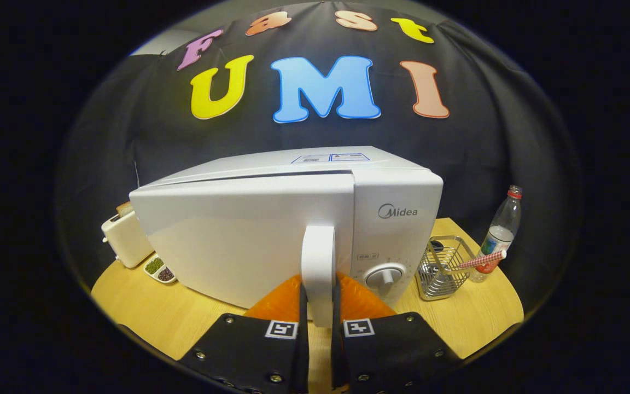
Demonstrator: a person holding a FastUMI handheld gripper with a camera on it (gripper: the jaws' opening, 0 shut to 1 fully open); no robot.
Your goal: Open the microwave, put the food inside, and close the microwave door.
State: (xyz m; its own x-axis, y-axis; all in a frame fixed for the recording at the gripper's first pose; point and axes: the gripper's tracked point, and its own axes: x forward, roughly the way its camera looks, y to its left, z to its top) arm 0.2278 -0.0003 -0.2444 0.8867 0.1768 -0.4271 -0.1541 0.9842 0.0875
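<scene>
A white microwave (397,219) stands on the wooden table (145,312). Its door (238,241) is swung slightly ajar, with a dark gap along its top edge. The white vertical door handle (318,262) sits between my fingers, and my gripper (319,306) is shut on it, both fingers pressing its sides. A round control knob (385,276) is on the panel right of the handle. The microwave's inside is hidden behind the door.
A white toaster (125,236) with bread stands left of the microwave, beside a small divided dish (160,270). To the right are a wire basket (442,268), a stick with red checked wrapping (482,260), and a plastic bottle (502,230).
</scene>
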